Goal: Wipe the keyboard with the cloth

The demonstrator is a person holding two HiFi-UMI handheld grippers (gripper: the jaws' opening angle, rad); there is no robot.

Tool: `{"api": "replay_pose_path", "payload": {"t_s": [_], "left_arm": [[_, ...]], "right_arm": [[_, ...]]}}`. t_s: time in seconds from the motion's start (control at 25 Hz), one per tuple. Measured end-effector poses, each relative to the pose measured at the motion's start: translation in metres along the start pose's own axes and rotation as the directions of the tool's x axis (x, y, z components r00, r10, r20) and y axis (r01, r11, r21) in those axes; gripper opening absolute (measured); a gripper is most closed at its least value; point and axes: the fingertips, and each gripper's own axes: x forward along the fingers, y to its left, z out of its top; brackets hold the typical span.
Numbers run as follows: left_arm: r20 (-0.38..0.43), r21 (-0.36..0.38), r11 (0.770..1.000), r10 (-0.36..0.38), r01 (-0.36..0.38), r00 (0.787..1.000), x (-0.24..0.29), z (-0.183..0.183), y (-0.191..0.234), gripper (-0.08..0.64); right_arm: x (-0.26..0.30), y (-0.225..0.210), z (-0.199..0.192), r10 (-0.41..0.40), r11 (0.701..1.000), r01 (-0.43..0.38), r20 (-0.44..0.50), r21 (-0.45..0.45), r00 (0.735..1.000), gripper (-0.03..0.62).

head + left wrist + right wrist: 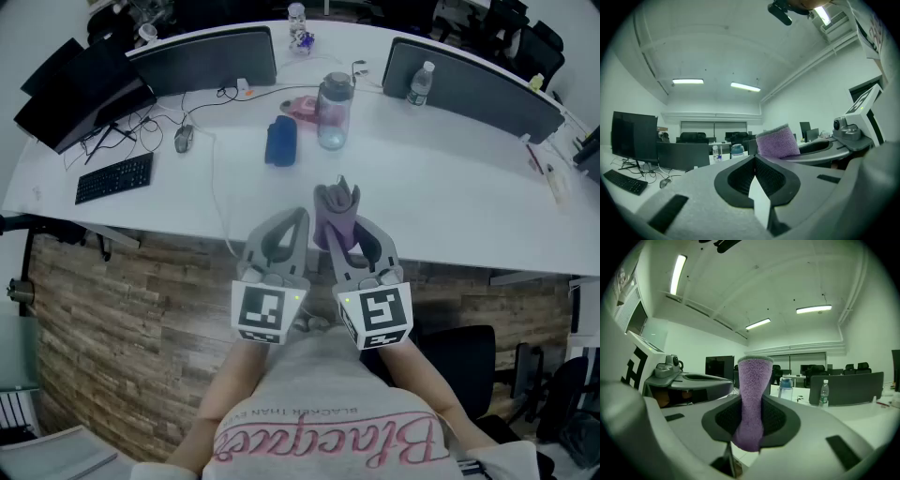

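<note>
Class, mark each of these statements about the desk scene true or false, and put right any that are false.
1. The right claw is shut on the purple cloth. True.
2. The cloth is lying on the keyboard. False: it is held up near the person, and the keyboard lies apart at the left end of the desk.
3. The left claw grips the water bottle. False: it is shut with nothing in it, and the bottle stands on the desk.
4. A mouse lies on the desk, to the right of the keyboard. True.
</note>
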Motion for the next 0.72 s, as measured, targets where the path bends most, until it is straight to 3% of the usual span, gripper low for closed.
{"api": "replay_pose_path", "payload": {"t_s": [0.4, 0.72], "left_arm": [[-0.001, 0.003, 1.0, -0.002, 0.002, 1.0, 0.005, 0.002, -0.009, 0.005], [-0.002, -0.008, 0.999, 0.047, -0.047, 0.999, 0.006, 0.001, -0.008, 0.005]], "right_arm": [[-0.005, -0.003, 0.0, 0.016, 0.999, -0.016, -0.001, -0.031, 1.0, 0.081], [-0.009, -0.006, -0.002, 0.051, 0.998, -0.05, 0.004, -0.036, 0.999, 0.081]]}}
